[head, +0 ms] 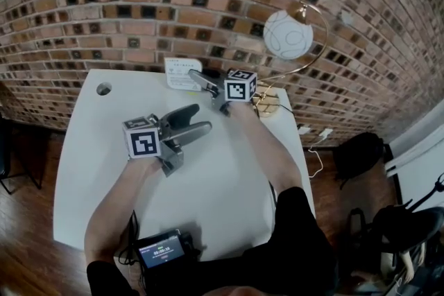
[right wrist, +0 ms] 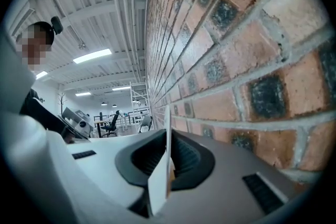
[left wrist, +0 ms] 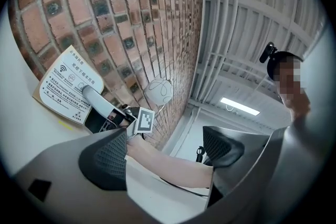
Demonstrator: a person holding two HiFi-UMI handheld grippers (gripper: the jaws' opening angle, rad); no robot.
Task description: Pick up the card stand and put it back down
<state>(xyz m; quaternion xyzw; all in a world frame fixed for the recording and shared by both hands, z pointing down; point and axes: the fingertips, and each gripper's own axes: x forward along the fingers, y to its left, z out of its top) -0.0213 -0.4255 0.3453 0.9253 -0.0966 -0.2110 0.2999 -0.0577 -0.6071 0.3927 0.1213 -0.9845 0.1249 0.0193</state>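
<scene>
The card stand [head: 180,73], a white printed card on a brownish base, is at the back of the white table [head: 229,197], close to the brick wall. My right gripper [head: 200,81] reaches it from the right and is shut on its right edge. In the right gripper view the card [right wrist: 160,181] runs edge-on between the two dark pads [right wrist: 197,160]. The left gripper view shows the card's printed face [left wrist: 65,84] with a right finger [left wrist: 93,96] across its corner. My left gripper [head: 198,123] hovers over mid-table, open and empty, its pads [left wrist: 105,157] wide apart.
A brass arc lamp with a white globe [head: 288,35] stands at the back right, its base [head: 267,107] just right of my right hand. The table has a cable hole [head: 104,89] at the back left. A small device with a lit screen [head: 161,249] is at the front edge.
</scene>
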